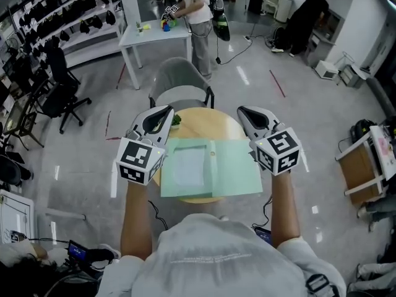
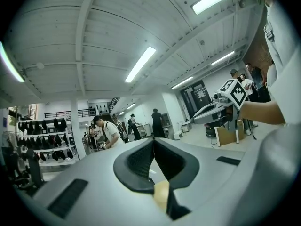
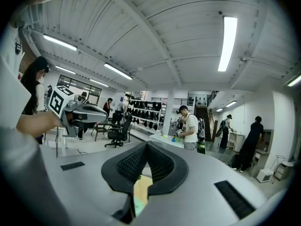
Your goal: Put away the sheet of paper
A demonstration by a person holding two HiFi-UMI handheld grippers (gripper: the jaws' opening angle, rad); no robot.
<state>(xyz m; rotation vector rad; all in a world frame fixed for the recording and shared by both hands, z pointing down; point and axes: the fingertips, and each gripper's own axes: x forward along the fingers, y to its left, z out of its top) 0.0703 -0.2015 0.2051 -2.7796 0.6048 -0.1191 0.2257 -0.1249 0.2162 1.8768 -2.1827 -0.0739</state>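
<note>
The sheet of paper [image 1: 189, 166] is seen lying flat on the left half of an open green folder [image 1: 238, 169], which is spread across the round wooden counter [image 1: 207, 122]; a grey chair [image 1: 179, 79] is drawn up at the counter's far side. The left claw [image 1: 167, 111] and the right claw [image 1: 242, 111] are held over the folder's left and right edges; each is pressed together, with nothing pinched.

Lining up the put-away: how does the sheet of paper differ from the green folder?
The sheet of paper is paler and smaller; the green folder is darker and wider. The sheet covers only the folder's left half. Both lie flat on the round table.
</note>
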